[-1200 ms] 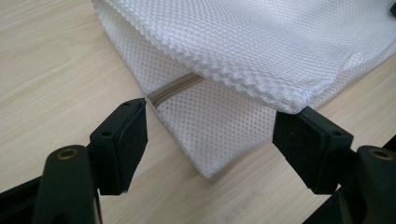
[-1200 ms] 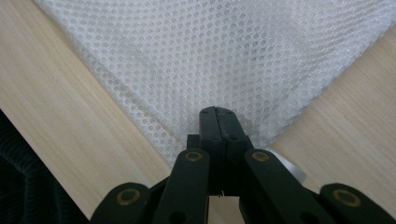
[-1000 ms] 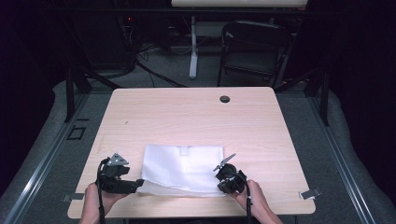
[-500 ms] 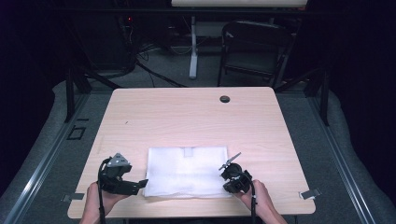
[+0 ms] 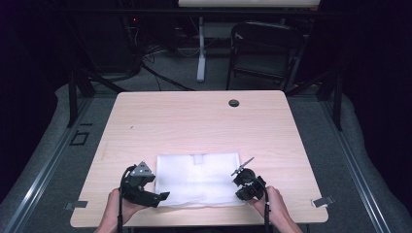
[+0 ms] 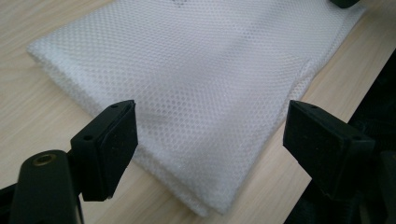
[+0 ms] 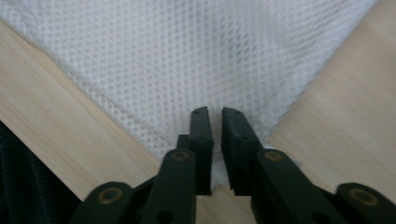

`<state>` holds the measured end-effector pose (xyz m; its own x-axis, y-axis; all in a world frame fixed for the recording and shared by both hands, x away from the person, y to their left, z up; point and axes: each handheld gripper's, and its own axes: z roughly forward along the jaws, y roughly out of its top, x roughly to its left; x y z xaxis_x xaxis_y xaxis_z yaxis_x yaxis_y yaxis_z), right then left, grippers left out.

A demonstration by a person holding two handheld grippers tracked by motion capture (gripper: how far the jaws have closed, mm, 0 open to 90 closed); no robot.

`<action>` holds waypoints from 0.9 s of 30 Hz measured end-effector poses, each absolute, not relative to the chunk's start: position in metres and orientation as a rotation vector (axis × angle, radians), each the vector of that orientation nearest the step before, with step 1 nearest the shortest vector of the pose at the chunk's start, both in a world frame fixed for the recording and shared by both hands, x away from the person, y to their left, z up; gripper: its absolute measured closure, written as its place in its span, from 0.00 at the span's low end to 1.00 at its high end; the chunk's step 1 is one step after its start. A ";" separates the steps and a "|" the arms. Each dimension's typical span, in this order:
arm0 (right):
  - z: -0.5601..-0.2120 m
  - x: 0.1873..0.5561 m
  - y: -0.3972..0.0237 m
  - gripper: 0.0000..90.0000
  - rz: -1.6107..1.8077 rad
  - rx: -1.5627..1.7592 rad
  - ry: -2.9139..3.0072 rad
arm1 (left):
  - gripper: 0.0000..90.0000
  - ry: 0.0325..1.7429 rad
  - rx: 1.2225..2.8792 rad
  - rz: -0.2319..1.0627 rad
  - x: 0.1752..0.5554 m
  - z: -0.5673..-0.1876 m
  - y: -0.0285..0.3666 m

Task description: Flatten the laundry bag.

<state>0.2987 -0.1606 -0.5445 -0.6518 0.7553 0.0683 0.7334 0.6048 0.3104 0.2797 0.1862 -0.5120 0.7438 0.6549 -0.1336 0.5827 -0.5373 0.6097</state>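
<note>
On the table [image 5: 194, 121] lay folded mesh cloth [image 5: 199, 177] — right hand-held gripper [image 7: 215, 116] pinched its corner, left hand-held gripper [image 6: 210, 135] gaped wide, apparently poised to grab.

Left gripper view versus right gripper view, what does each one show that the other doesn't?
The left gripper view alone shows the left gripper with its jaws wide apart, open over a folded corner of the white mesh cloth, plus a long folded edge. The right gripper view alone shows the right gripper with its jaws nearly closed, pinching a corner of the cloth. Both share the mesh cloth lying on the wooden table.
</note>
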 end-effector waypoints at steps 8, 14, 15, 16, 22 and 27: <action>-0.520 0.293 -0.168 0.31 0.639 1.193 2.680 | 0.19 0.877 2.331 0.121 0.281 -0.518 0.169; -0.521 0.296 -0.173 0.15 0.638 1.208 2.677 | 0.18 0.857 2.354 0.119 0.282 -0.521 0.161; -0.521 0.296 -0.173 0.14 0.636 1.206 2.678 | 0.18 0.857 2.356 0.122 0.281 -0.522 0.161; -0.521 0.296 -0.173 0.15 0.645 1.210 2.675 | 0.18 0.854 2.358 0.117 0.282 -0.522 0.162; -0.518 0.294 -0.172 0.17 0.652 1.205 2.657 | 0.18 0.853 2.363 0.119 0.282 -0.523 0.161; -0.519 0.295 -0.172 0.17 0.629 1.203 2.671 | 0.18 0.837 2.372 0.120 0.281 -0.523 0.159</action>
